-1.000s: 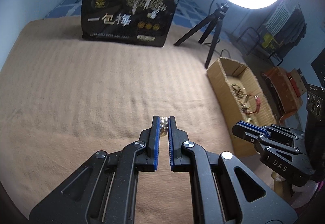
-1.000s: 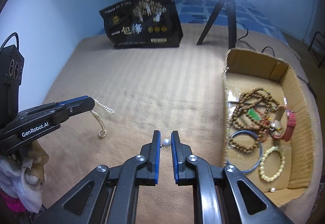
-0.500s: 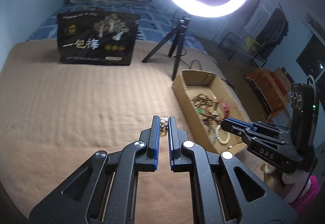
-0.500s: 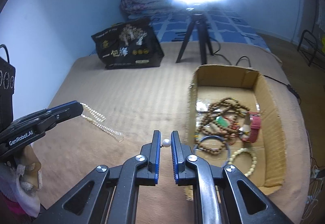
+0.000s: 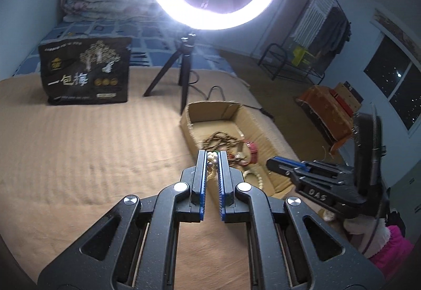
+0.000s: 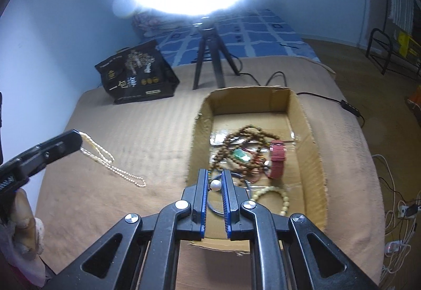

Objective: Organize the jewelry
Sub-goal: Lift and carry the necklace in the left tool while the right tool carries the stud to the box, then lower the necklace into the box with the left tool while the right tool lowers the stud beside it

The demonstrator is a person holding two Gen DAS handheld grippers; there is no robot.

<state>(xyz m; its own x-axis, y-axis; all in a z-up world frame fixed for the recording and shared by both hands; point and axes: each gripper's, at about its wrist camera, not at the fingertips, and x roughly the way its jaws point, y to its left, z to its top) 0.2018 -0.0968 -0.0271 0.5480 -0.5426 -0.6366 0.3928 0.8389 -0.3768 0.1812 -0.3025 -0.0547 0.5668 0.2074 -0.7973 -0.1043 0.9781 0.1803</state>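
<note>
On the tan bedspread (image 6: 131, 132), toward its right edge: one open cardboard box (image 6: 307, 137) holding brown bead strands (image 6: 236, 140), a red strap (image 6: 277, 158) and a cream bracelet (image 6: 282, 198). Left gripper (image 5: 212, 158): jaws narrow, pinching a pearl necklace (image 6: 115, 169) whose free length dangles above the spread, left of the box. Right gripper (image 6: 215, 183): jaws narrow, clamped on a single white pearl (image 6: 216, 185) over the box's near end. Handling, by judgement: necklace light, limp, prone to swing; pearl hard, smooth, apt to slip; grip it across the middle.

Pearl necklace (image 6: 113, 161) dangles above the bed; single pearl (image 6: 216, 185) over box (image 6: 310, 132).
</note>
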